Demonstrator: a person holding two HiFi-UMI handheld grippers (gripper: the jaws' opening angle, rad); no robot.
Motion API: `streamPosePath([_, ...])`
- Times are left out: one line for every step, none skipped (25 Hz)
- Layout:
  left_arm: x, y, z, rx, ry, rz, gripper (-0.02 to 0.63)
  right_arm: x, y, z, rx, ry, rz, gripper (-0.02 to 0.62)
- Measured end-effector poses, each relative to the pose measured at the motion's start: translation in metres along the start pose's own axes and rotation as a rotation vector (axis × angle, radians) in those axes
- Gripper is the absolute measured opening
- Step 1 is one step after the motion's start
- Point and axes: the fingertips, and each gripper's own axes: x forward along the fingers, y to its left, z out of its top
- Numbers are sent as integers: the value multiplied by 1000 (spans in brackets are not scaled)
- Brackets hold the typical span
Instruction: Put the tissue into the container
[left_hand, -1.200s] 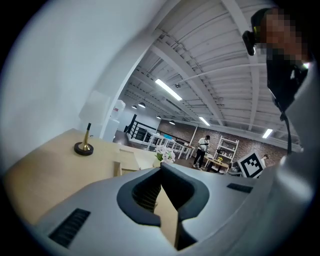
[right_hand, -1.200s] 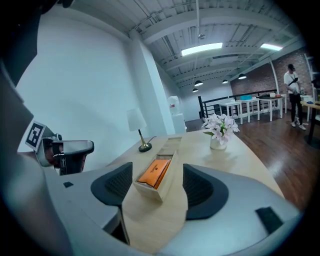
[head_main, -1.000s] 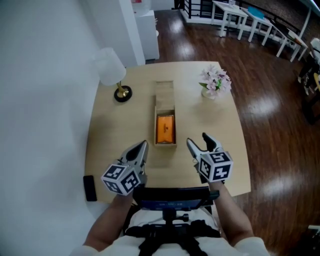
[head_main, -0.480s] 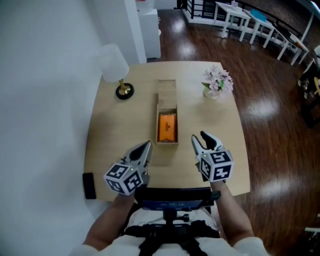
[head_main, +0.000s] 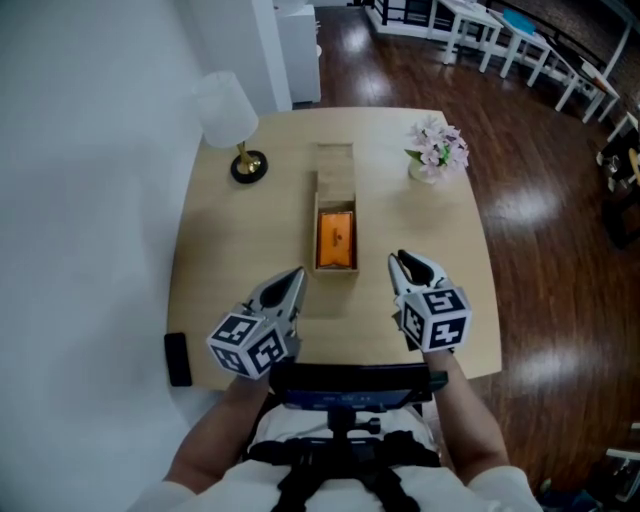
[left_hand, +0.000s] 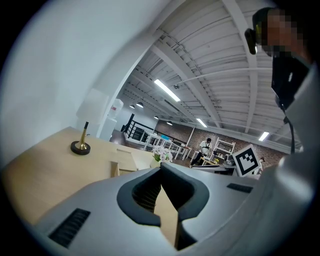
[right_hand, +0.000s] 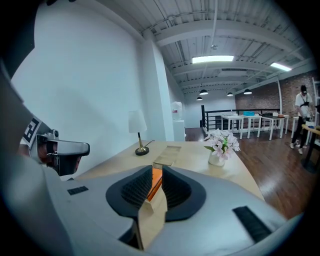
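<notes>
An orange tissue pack (head_main: 336, 237) lies inside the open wooden container (head_main: 337, 270) at the table's middle. In the right gripper view the tissue pack (right_hand: 156, 179) shows just past the jaw tips. Both grippers hover over the near part of the table, on either side of the container's near end. My left gripper (head_main: 293, 281) is shut and holds nothing; its jaws meet in the left gripper view (left_hand: 161, 168). My right gripper (head_main: 409, 266) is closing its last bit, jaws together, nothing between them.
A flat wooden lid (head_main: 336, 167) lies just beyond the container. A white-shaded lamp (head_main: 226, 108) with a brass base stands at the far left, a vase of pink flowers (head_main: 436, 150) at the far right. A black object (head_main: 178, 358) sits off the table's near left corner.
The right gripper's jaws, apart a second ago, have come together. Both grippers have stayed near the table's front edge; the head view has shifted slightly.
</notes>
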Motion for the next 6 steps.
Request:
streamPosePath([0,0,0,0,0,-1,-12,0,0,0,-1,1,-1,63])
streamPosePath([-1,-1,0,-1,0,-1,-12,0,1,0,-1,2,-1,61])
streamPosePath([-1,-1,0,0,0,-2,-12,0,1,0,0,2,-1,55])
streamPosePath([0,0,0,0,0,-2,-12,0,0,-1,0,2,-2,52])
streamPosePath([0,0,0,0,0,-3,-12,1,0,-1,1,2,-2,51])
streamPosePath([0,1,0,0,0,-3,-12,2,0,-1,1,2,-3,46])
